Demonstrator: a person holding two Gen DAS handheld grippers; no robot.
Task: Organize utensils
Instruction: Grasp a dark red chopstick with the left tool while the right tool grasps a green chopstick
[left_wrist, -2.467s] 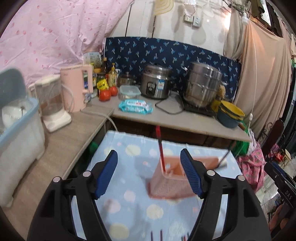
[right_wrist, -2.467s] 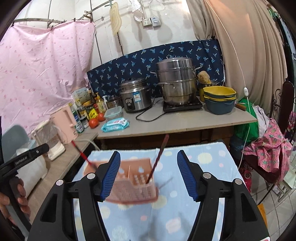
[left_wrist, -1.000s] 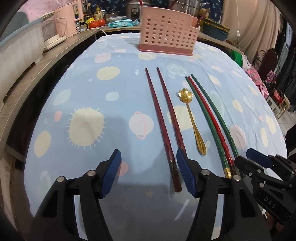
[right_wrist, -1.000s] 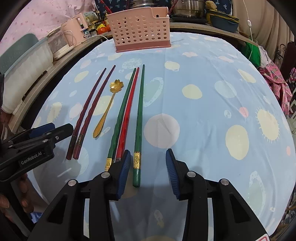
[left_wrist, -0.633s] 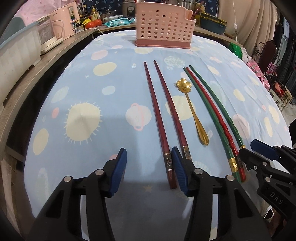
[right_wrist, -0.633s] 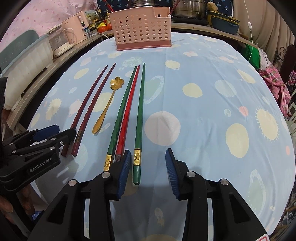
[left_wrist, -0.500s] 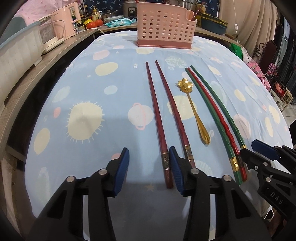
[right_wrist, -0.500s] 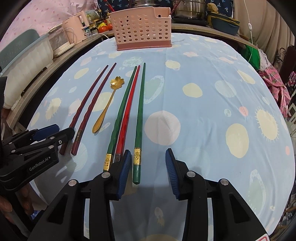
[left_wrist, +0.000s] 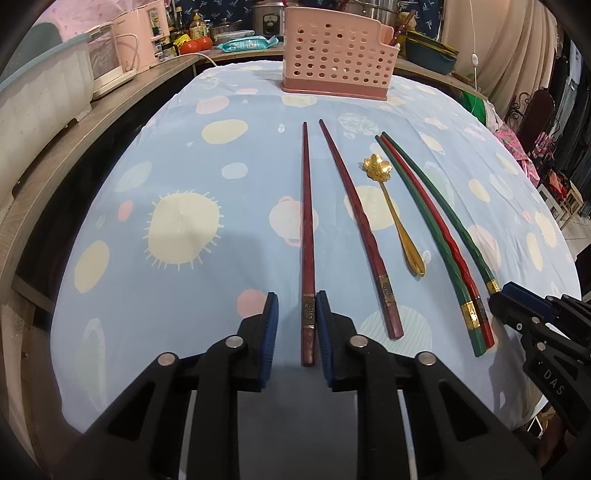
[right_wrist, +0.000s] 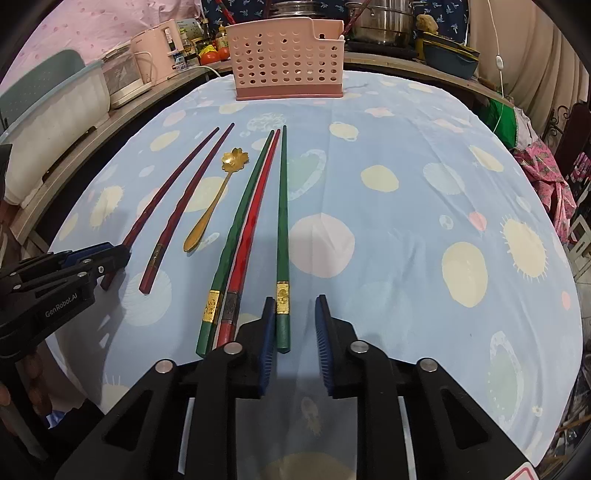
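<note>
On the blue patterned tablecloth (left_wrist: 177, 221) lie two dark red chopsticks (left_wrist: 308, 229), a gold flower spoon (left_wrist: 391, 206), then two green chopsticks and a red one (left_wrist: 436, 229). A pink perforated basket (left_wrist: 338, 68) stands at the far edge with utensils in it. My left gripper (left_wrist: 295, 306) is open with its narrowed jaws either side of the leftmost dark red chopstick's thick end. My right gripper (right_wrist: 293, 310) is open around the thick end of the rightmost green chopstick (right_wrist: 282, 221). The left gripper also shows in the right wrist view (right_wrist: 110, 256).
A wooden counter (left_wrist: 110, 96) runs along the left with a white tub (left_wrist: 40, 92), a blender and a pink kettle (left_wrist: 136, 40). Pots, bowls and tomatoes stand behind the basket. Pink cloth and a chair are past the table's right edge.
Both grippers dropped from looking at the basket to the table's near edge. The left jaws have narrowed around the dark red chopstick; the right sits at the green one.
</note>
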